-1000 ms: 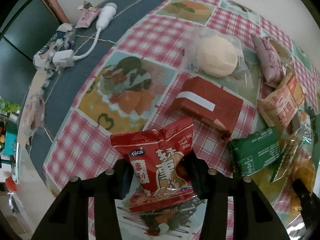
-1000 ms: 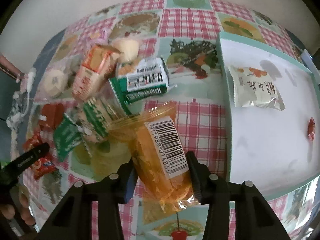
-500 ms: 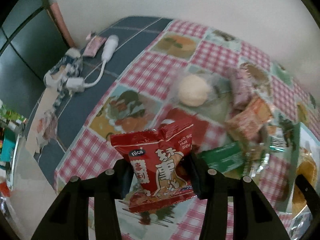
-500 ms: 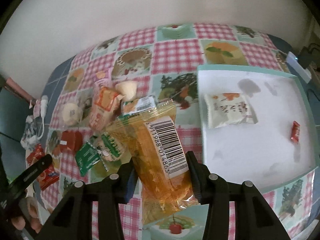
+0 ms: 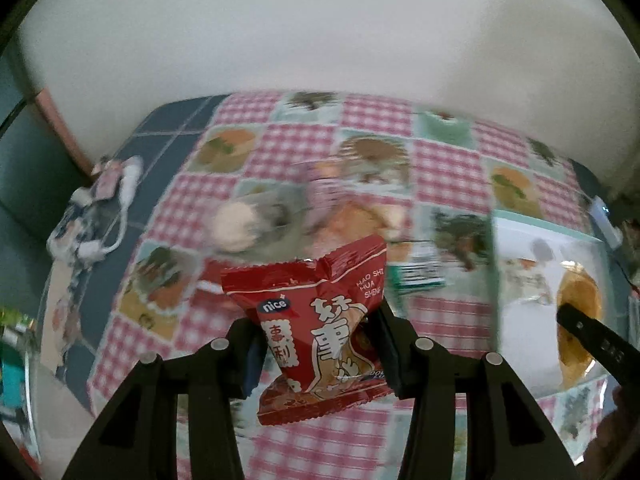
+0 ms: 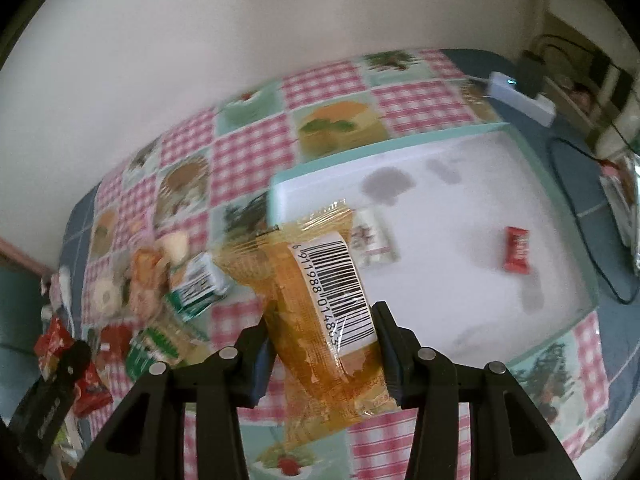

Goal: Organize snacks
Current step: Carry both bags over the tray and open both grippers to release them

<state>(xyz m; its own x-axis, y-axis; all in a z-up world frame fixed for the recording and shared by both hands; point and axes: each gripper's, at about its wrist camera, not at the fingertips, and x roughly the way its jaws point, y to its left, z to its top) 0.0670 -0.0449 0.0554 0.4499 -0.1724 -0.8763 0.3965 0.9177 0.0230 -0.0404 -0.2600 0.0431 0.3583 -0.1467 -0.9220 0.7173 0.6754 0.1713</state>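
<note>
Above a checked tablecloth strewn with blurred snacks, the left gripper clamps a red snack packet and the right gripper an orange barcoded packet, whose view alone shows the white tray holding a small red candy.

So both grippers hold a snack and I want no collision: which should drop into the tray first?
Probably right: its gripper holds the orange pack beside the tray; the left gripper, with the red bag, sits farther away.
</note>
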